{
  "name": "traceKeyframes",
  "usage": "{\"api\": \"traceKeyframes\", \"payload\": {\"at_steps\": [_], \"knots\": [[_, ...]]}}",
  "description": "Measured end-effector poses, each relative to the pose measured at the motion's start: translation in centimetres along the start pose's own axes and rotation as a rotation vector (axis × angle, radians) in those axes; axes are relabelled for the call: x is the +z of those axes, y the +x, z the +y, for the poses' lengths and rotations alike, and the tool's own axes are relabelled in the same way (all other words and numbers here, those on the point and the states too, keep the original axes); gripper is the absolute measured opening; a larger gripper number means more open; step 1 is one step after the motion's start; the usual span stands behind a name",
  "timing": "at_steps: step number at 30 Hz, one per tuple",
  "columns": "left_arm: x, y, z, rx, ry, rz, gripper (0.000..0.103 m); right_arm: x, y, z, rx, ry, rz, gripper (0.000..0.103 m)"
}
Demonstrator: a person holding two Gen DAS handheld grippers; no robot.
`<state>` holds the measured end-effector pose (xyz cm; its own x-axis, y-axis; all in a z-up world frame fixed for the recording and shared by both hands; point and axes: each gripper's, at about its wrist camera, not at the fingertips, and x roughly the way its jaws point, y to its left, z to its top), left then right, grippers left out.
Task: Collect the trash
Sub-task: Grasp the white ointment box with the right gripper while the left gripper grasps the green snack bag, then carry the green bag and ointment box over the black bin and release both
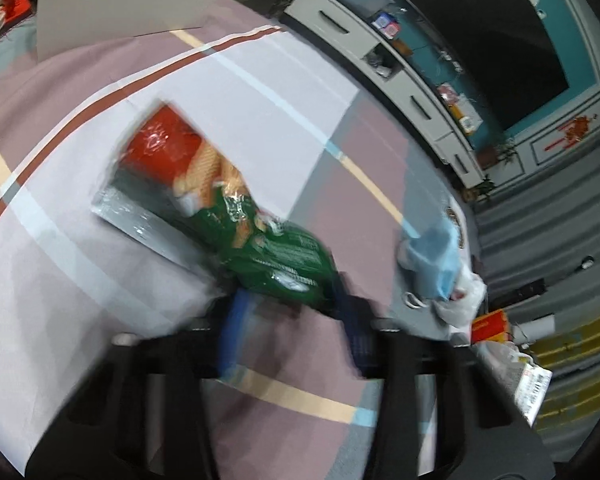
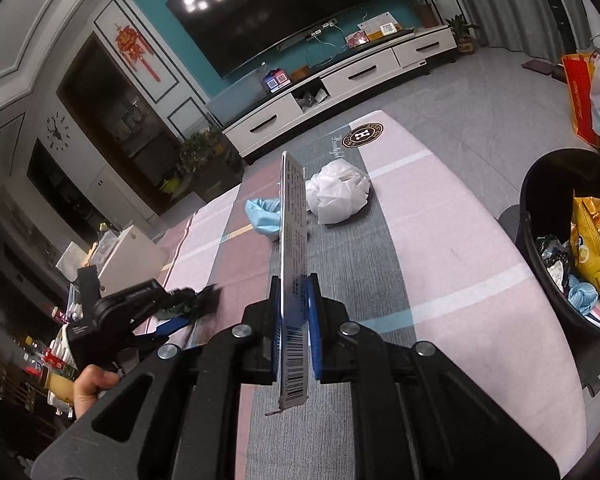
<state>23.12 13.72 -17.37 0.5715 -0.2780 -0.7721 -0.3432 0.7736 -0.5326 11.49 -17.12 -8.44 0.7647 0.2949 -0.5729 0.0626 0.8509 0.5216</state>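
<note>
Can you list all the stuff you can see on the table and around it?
snack wrapper: 1, red and green, in the left gripper
flat packet: 1, silver with barcode, in the right gripper
face mask: 1, light blue, mid table
plastic bag: 1, white, crumpled, beside the mask
trash bin: 1, black, right of the table, already holding a yellow chip bag
tablecloth: 1, pink, grey and white
left gripper: 1, black, shut
right gripper: 1, black with blue pads, shut

wrapper [image 1: 220,216] on table [image 1: 60,280], bin [image 2: 540,216] right
</note>
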Motion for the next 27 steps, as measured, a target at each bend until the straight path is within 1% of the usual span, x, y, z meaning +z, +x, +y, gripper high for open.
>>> {"api": "traceKeyframes", "payload": {"at_steps": [1, 3, 5, 8, 10, 12, 16, 20, 22, 27], "knots": [[-0.2, 0.0, 0.2, -0.003, -0.002, 0.002, 0.013, 0.0, 0.0, -0.1, -0.001, 0.000, 0.000, 0.013], [-0.5, -0.2, 0.5, 0.007, 0.015, -0.010, 0.011, -0.1, 0.0, 0.0, -0.006, -0.002, 0.001, 0.013], [-0.9, -0.7, 0.5, 0.006, 0.036, -0.024, 0.006, -0.1, 0.0, 0.0, -0.005, -0.003, 0.003, 0.013], [-1.5, -2.2, -0.1, 0.012, 0.101, -0.063, 0.006, -0.1, -0.1, -0.1, -0.007, -0.004, 0.003, 0.013], [-2.2, -3.6, -1.0, 0.007, 0.161, -0.094, 0.006, -0.2, -0.2, 0.0, -0.008, -0.008, 0.004, 0.013], [-3.5, -5.1, -2.2, -0.001, 0.242, -0.117, 0.006, -0.3, -0.3, 0.1, -0.007, -0.014, 0.002, 0.013], [-6.3, -7.2, -4.6, -0.032, 0.375, -0.140, 0.006, -0.4, -0.6, 0.2, -0.010, -0.030, -0.001, 0.013], [-9.1, -8.1, -6.1, -0.076, 0.462, -0.116, 0.006, -0.5, -0.9, 0.0, -0.022, -0.053, -0.001, 0.013], [-10.4, -7.8, -7.0, -0.095, 0.500, -0.092, 0.006, -0.5, -1.2, -0.2, -0.035, -0.067, -0.004, 0.013], [-12.3, -7.0, -8.3, -0.107, 0.558, -0.055, 0.006, -0.8, -2.0, -1.4, -0.078, -0.079, 0.000, 0.013]]}}
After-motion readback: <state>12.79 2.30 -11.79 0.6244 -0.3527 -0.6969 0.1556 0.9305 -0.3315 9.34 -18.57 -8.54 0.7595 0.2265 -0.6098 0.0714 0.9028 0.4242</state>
